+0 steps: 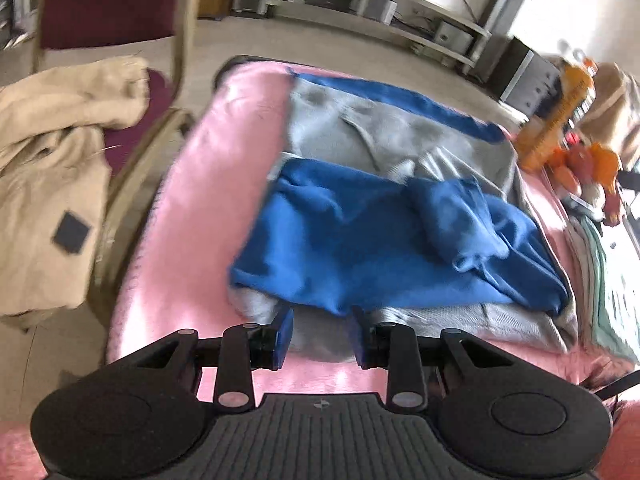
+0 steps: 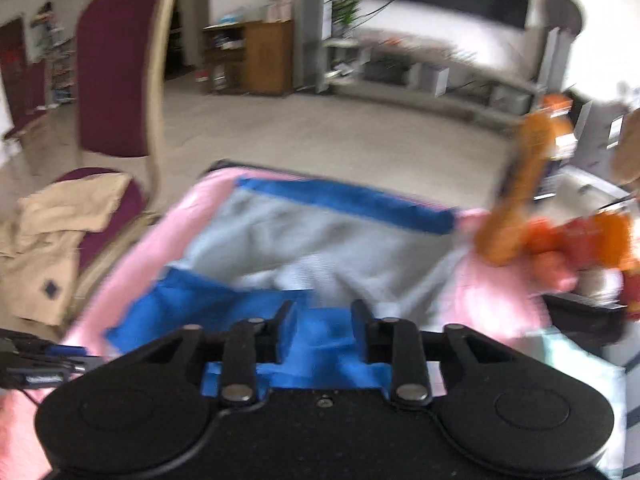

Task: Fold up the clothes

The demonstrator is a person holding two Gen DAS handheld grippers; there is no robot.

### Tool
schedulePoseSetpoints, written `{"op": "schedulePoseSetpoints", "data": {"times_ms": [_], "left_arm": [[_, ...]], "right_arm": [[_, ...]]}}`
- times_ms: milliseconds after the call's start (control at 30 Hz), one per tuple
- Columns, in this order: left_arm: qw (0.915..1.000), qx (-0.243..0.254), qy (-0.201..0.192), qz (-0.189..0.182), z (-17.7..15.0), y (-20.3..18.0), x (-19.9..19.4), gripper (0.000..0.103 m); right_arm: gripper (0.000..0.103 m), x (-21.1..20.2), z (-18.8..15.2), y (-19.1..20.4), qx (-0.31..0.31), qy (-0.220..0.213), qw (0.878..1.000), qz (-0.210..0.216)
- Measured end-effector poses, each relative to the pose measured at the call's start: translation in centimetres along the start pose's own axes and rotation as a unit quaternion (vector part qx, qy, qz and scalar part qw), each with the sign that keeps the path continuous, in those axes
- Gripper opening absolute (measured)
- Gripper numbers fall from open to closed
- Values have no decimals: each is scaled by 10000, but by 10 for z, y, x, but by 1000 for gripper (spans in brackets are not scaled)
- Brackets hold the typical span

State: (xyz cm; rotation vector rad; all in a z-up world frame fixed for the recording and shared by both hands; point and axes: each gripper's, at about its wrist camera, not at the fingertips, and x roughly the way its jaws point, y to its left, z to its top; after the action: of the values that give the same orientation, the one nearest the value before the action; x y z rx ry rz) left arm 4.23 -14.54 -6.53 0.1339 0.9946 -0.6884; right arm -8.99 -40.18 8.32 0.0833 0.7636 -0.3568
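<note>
A blue and grey garment (image 1: 360, 216) lies partly folded on a pink blanket (image 1: 180, 208), its blue part crumpled over the grey lining. My left gripper (image 1: 322, 330) is open at the garment's near edge, fingertips either side of the grey hem with nothing between them. In the blurred right wrist view the same garment (image 2: 312, 236) spreads ahead, and my right gripper (image 2: 322, 320) hangs open just above its near blue fabric, gripping nothing.
A maroon chair (image 1: 108, 4) with a beige jacket (image 1: 52, 184) draped on it stands left of the blanket. Orange plush toys (image 1: 576, 152) sit at the right edge, with a pale green cloth (image 1: 608, 276) beside them. Shelving and floor lie beyond.
</note>
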Motion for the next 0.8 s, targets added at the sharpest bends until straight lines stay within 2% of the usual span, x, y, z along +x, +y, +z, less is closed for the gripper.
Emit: {"op": "schedulePoseSetpoints", "data": {"times_ms": [67, 167, 233, 333, 400, 500, 567, 667, 800], "left_arm": [[9998, 217, 49, 6, -2, -14, 5, 31], [9985, 511, 106, 163, -5, -33, 11, 32], [9973, 649, 109, 332, -3, -43, 14, 32], [9959, 757, 47, 491, 5, -57, 14, 31], [9949, 843, -49, 551, 11, -69, 13, 31], [9942, 922, -91, 537, 23, -89, 18, 30], [9943, 941, -77, 495, 30, -102, 22, 30], [9951, 901, -53, 403, 44, -118, 29, 31], [9953, 932, 33, 276, 63, -142, 41, 33]], "right_arm": [[36, -1, -11, -19, -11, -145, 9995, -271], [36, 16, -37, -39, 404, -352, 9979, -350], [34, 34, -57, -46, 798, -591, 9950, -118], [22, 55, -83, -60, 1532, -790, 9847, 264], [14, 69, -88, -67, 1863, -469, 9807, 350], [13, 80, -88, -76, 2069, -162, 9749, 803], [13, 89, -93, -83, 2281, 188, 9689, 938], [14, 111, -108, -98, 2948, 853, 9482, 821], [14, 132, -125, -114, 3538, 1499, 9223, 421]]}}
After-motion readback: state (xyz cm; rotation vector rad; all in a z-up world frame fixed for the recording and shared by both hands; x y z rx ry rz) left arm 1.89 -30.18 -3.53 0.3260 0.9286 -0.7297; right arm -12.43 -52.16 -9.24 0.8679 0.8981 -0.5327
